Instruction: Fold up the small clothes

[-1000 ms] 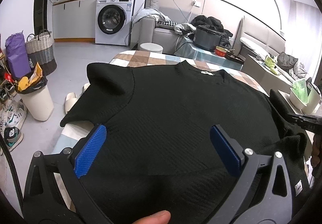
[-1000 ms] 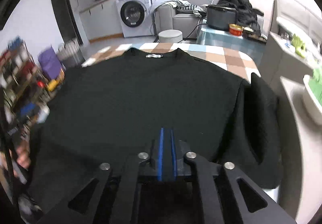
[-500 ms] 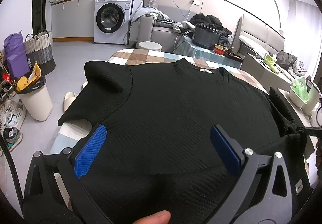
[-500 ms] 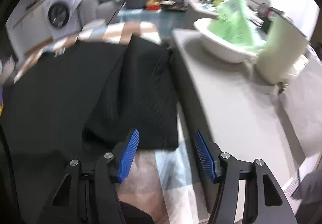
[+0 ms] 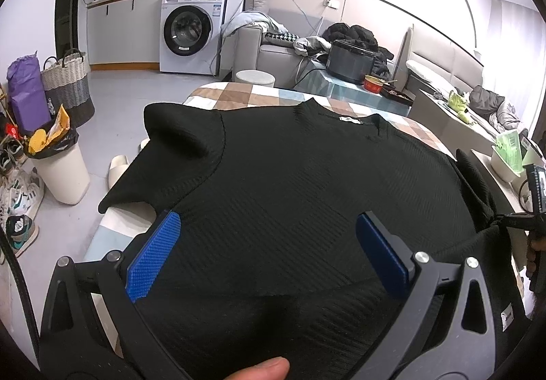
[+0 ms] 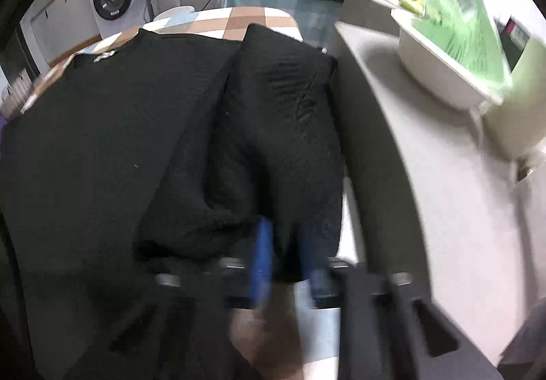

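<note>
Black knit, your sweater [image 5: 307, 195] lies flat on the checked table [image 5: 239, 96], and your left gripper [image 5: 269, 253] waits wide open over its hem. Your right gripper [image 6: 286, 260] is blurry around the sleeve [image 6: 283, 127], so I cannot tell if it is pinching it for folding in.

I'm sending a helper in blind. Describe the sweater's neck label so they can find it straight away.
Start at the checkered table, which the black sweater covers. Follow the sweater to its far edge, nearest the washing machine, where the collar dips. The neck label sits inside that dip: a small white strip, the only pale mark on the black knit.
</note>
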`<action>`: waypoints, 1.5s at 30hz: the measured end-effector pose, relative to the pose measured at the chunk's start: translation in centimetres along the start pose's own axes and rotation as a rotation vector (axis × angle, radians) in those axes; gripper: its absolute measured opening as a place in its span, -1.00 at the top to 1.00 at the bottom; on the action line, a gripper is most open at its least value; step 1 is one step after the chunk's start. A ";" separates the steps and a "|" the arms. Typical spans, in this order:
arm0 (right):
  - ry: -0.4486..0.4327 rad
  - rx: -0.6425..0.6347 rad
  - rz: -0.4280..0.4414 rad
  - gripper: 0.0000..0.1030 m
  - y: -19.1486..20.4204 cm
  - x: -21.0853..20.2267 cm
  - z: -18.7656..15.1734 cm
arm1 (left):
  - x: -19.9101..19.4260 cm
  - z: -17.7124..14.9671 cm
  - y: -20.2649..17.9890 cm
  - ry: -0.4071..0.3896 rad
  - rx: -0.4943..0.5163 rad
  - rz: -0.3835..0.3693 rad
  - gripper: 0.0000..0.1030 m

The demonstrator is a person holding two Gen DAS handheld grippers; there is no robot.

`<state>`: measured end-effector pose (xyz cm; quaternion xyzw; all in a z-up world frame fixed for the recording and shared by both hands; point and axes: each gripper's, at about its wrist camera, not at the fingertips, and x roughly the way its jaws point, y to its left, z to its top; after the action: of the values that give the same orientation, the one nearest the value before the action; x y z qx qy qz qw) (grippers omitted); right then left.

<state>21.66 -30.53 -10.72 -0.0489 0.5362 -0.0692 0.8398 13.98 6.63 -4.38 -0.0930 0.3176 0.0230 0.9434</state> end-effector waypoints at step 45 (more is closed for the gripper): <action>-0.092 -0.456 0.334 0.91 16.4 -1.2 3.8 | -0.4 1.0 2.6 -0.005 -0.081 0.062 -0.99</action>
<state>25.65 -14.12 -10.61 -0.1508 0.4999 0.1948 0.8303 13.95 9.38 -3.78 -0.1213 0.3165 0.0652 0.9385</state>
